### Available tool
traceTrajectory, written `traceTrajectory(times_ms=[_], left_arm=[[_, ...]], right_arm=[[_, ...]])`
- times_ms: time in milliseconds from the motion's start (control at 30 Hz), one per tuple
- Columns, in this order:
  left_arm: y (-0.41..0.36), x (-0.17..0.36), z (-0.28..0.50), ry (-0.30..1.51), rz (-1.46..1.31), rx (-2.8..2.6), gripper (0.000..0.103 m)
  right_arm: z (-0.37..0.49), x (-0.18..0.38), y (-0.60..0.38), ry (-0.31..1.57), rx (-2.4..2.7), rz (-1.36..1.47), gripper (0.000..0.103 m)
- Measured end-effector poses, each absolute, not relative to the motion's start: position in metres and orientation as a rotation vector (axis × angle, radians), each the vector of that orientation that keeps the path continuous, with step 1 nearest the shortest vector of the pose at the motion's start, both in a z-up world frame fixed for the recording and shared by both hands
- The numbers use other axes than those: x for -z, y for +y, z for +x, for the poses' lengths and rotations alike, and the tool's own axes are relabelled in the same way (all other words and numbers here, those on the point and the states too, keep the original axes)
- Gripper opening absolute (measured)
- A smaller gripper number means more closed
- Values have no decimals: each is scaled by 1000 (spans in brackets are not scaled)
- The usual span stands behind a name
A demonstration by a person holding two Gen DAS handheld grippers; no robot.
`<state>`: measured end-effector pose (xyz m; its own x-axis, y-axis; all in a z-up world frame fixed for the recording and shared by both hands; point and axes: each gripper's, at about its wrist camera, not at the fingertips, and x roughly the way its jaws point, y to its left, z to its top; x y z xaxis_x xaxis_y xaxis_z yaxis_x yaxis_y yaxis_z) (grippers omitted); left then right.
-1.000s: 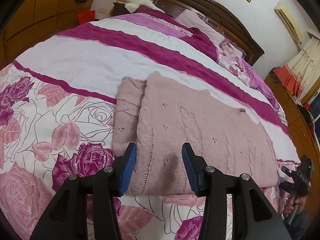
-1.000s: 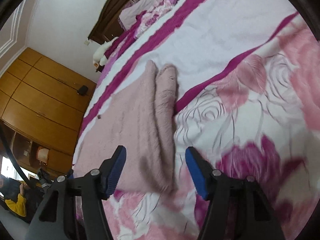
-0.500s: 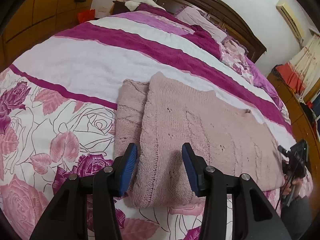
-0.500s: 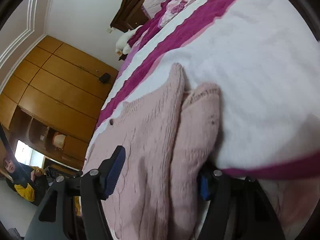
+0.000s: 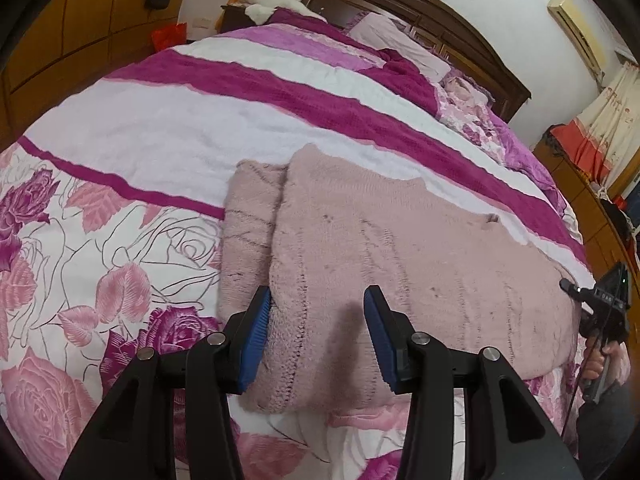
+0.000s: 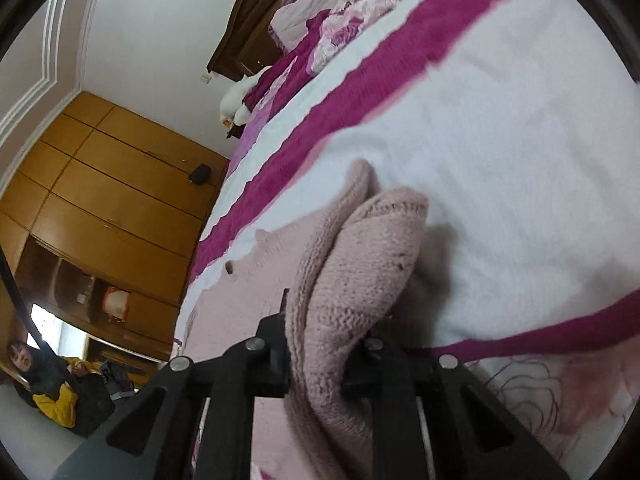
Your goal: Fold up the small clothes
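Note:
A pale pink knitted sweater [image 5: 400, 256] lies flat on the floral bedspread [image 5: 120, 240], with one sleeve [image 5: 248, 224] folded alongside its left edge. My left gripper [image 5: 316, 332] is open, its blue pads straddling the sweater's near left hem just above the fabric. In the right wrist view my right gripper [image 6: 320, 364] is shut on the bunched edge and sleeve of the sweater [image 6: 356, 280], which bulges up between the fingers. Its pads are hidden by the knit.
The bed's wooden headboard [image 5: 420, 12] and pillows [image 5: 400, 44] are at the far end. Wooden wardrobes [image 6: 100, 208] line the wall. A person in yellow [image 6: 44, 392] sits low at the left of the right wrist view. A hand-held black device [image 5: 604, 312] is at the bed's right edge.
My right gripper has moved in low onto the sweater's sleeve side and closed on the fabric. My left gripper has stayed open and edged slightly forward over the hem.

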<state>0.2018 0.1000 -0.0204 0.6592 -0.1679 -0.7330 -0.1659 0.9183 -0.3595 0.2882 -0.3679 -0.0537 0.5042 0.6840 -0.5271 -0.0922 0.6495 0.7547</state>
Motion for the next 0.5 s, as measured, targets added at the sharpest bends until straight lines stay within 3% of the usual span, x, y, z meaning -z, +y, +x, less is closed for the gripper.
traceTrajectory(times_ms=[100,200,333,467,500], left_arm=[[76,5,207,833,-496,80,20],[23,-12,220,818,-491,195,0],[-50,-8,250,844,-428,297,0],[-72,68,285,1015,-458,230,0],[-68,75,283,967,-490,246,0]], right_arm=[[291,35,-360,960,-486,683,16],[293,15,-349,970,-468,643,16],[291,-9,-336,978,-448,612,16],[284,-34,-326,969,-455,587,16],[281,-40,-324,964,-462,585,16]])
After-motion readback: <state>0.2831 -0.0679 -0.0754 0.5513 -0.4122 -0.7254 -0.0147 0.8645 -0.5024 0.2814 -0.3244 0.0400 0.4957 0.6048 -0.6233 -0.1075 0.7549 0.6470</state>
